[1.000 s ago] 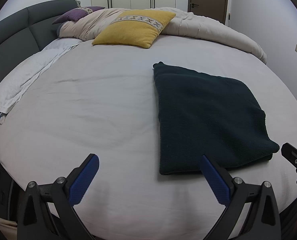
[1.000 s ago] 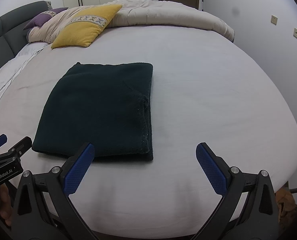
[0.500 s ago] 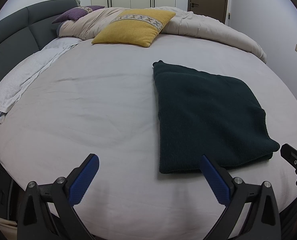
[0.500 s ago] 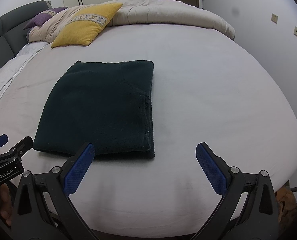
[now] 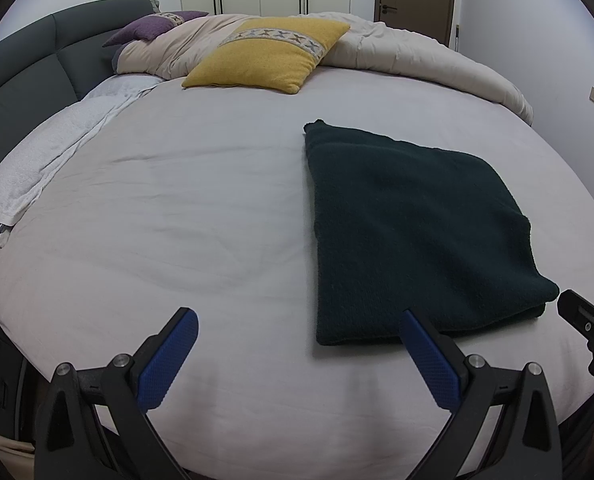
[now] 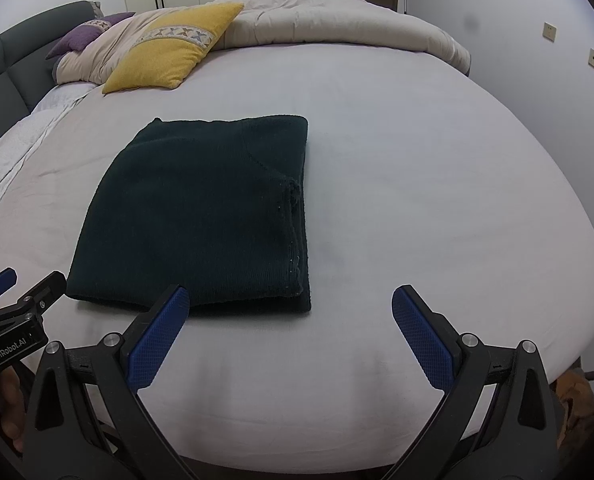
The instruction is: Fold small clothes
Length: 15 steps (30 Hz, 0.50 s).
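bed (image 6: 417,160), folded dark garment (image 6: 201,216), yellow cushion (image 6: 173,52)

Both cameras sit low at the near edge of the bed (image 5: 177,200), looking along their own spread fingers toward the far pillows (image 6: 169,52). Both views share the folded dark garment (image 5: 409,224), ahead-right of the left gripper (image 5: 297,354), ahead-left of the right gripper (image 6: 287,334).
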Motion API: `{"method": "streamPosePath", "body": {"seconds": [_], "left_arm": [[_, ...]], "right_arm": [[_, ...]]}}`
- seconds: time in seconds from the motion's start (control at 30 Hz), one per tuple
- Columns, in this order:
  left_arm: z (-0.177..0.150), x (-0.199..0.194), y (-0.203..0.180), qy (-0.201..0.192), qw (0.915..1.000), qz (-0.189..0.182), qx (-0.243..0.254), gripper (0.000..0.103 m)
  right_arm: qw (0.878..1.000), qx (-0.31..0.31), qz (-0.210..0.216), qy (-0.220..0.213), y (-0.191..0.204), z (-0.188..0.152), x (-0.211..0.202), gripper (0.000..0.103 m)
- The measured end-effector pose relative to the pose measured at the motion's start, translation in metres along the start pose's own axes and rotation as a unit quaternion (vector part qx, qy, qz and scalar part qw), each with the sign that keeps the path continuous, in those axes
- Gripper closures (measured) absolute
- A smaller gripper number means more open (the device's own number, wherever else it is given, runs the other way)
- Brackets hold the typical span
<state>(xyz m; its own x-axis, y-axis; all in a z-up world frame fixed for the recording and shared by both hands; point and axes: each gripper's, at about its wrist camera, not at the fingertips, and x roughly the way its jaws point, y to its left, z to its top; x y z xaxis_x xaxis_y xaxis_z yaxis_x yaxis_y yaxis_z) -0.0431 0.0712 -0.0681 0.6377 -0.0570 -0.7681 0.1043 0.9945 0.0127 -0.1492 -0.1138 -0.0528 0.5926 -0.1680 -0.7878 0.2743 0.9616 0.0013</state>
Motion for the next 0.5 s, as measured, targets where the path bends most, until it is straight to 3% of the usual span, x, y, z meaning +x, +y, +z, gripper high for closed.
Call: {"method": "streamPosePath", "body": {"seconds": [0.5], "left_arm": [[-0.0004,-0.0004,-0.0004,0.0,1.0,0.0,0.0,0.0]], "right_arm": [[1.0,0.0,0.001,0.001,0.0002,-0.0006,0.0013,0.0]]}}
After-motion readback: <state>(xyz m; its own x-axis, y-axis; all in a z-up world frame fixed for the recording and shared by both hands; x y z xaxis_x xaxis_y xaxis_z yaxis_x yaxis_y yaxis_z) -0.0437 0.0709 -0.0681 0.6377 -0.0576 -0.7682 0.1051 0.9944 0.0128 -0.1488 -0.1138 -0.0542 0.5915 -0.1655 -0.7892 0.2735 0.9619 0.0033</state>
